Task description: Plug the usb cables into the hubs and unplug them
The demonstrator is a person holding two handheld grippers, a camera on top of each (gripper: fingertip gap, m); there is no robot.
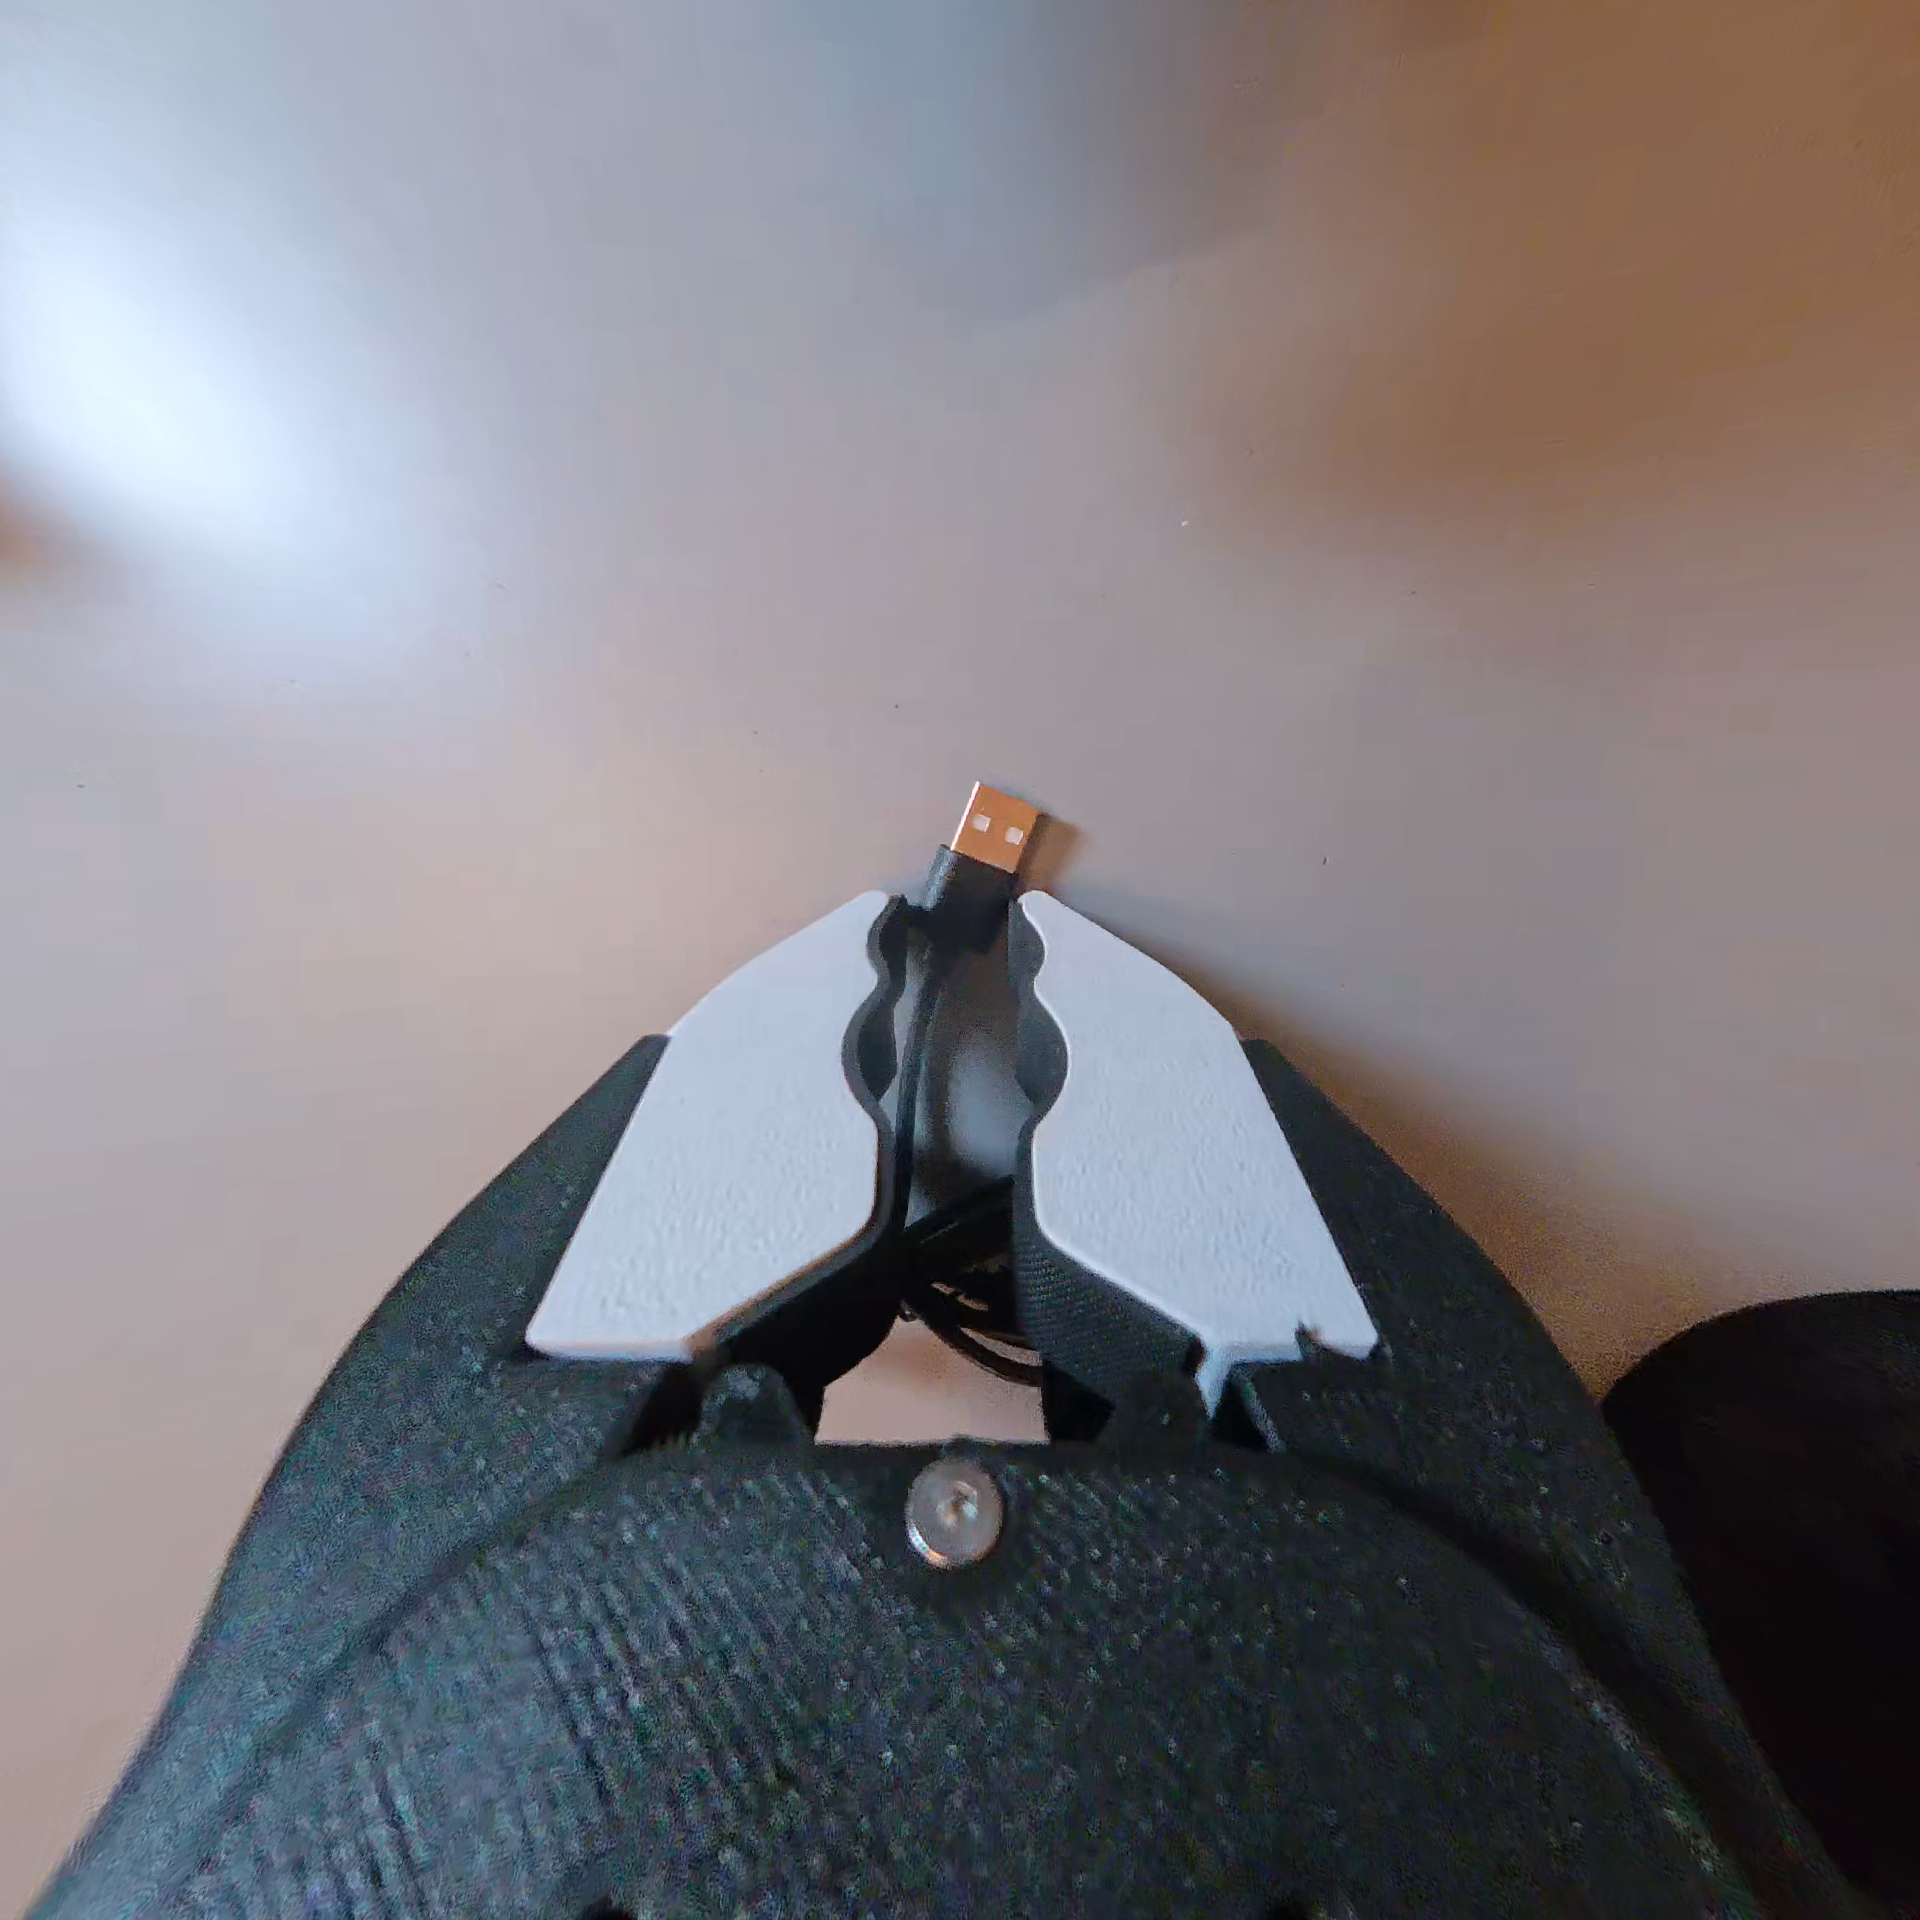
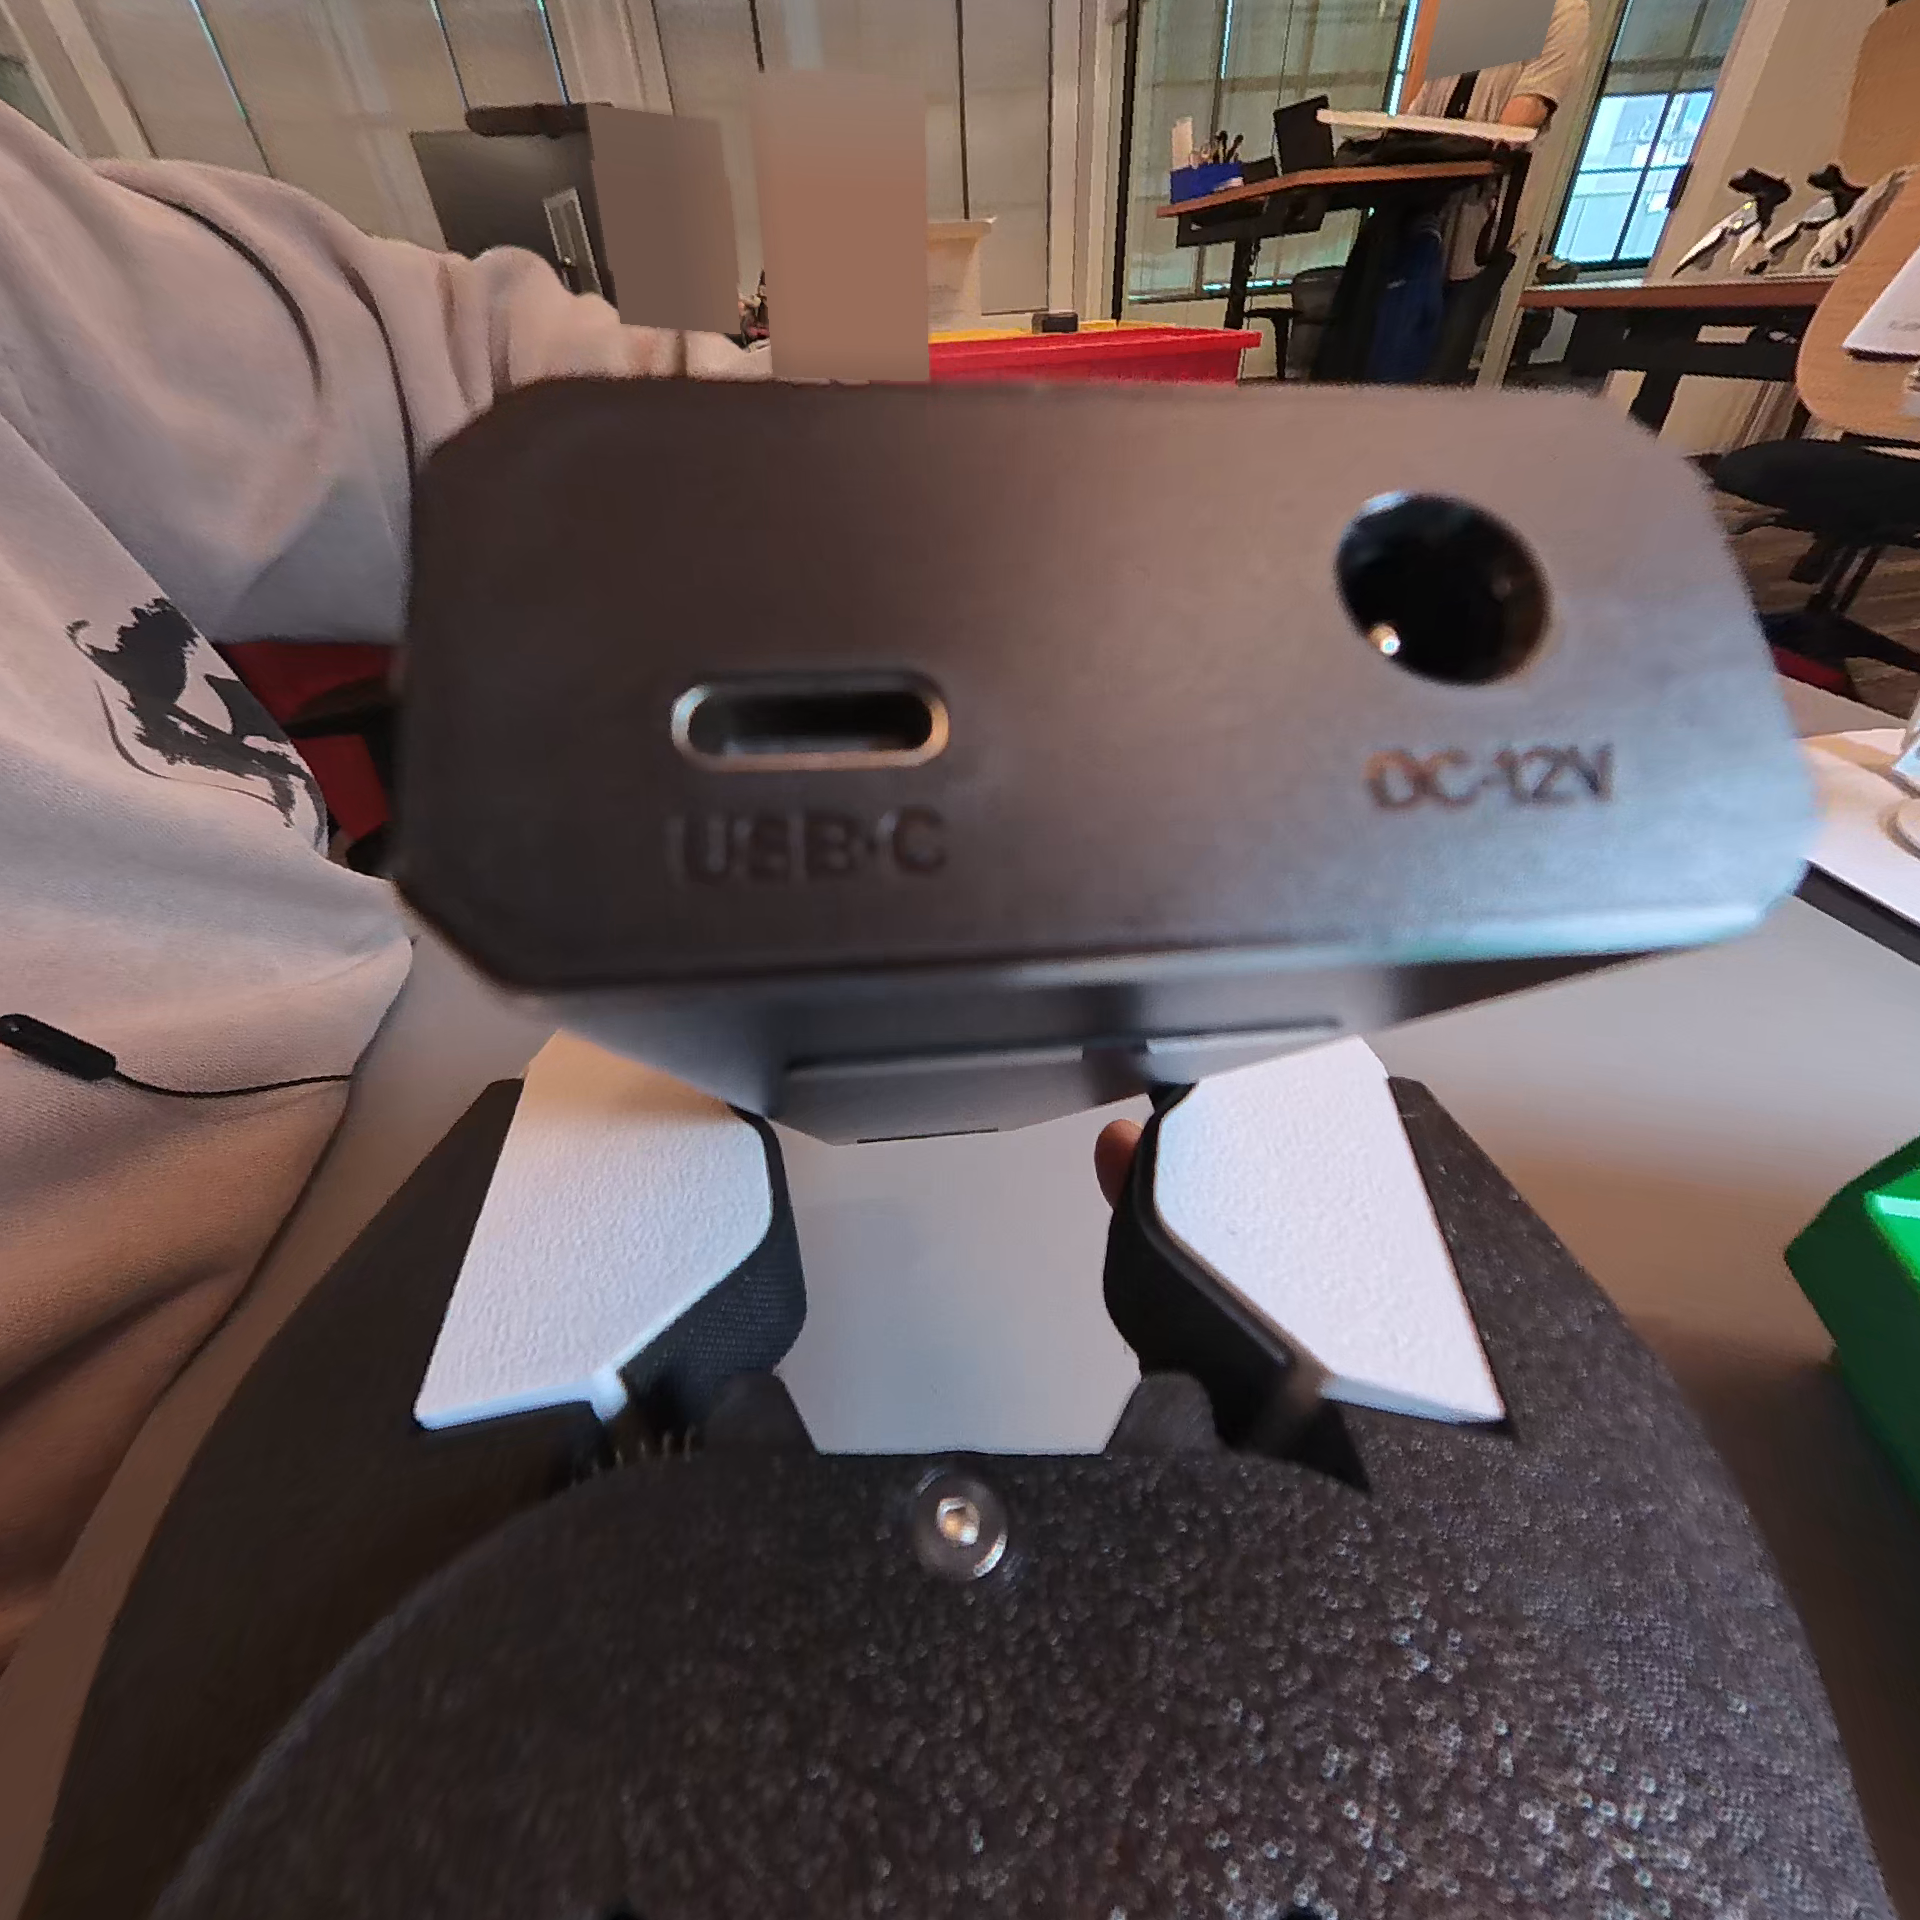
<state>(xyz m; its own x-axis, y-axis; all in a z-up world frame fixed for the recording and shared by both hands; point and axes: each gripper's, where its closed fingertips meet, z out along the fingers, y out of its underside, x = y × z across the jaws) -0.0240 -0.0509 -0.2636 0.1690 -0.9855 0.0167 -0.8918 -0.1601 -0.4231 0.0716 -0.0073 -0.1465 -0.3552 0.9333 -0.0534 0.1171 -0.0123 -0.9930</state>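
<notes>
In the left wrist view my left gripper (image 1: pixel 956 909) is shut on the black USB cable (image 1: pixel 906 1081) just behind its metal USB-A plug (image 1: pixel 995 831). The plug sticks out past the fingertips and points up and slightly right over the pale table (image 1: pixel 520 727). The cable runs back between the white fingers (image 1: pixel 727 1143). In the right wrist view my right gripper (image 2: pixel 961 1091) is shut on the grey metal hub (image 2: pixel 1039 675) and holds it up close to the camera. The hub's end face shows an oval port (image 2: pixel 810 722) and a round socket (image 2: pixel 1439 603). The fingertips are hidden under the hub.
A person's light sleeve (image 2: pixel 156 623) fills the left of the right wrist view. A green box (image 2: pixel 1860 1268) sits at the right edge on the table. A red bin (image 2: pixel 1091 353), desks and chairs stand far behind. A dark round shape (image 1: pixel 1787 1558) is at the lower right of the left wrist view. Left tips to right tips: about 15 cm.
</notes>
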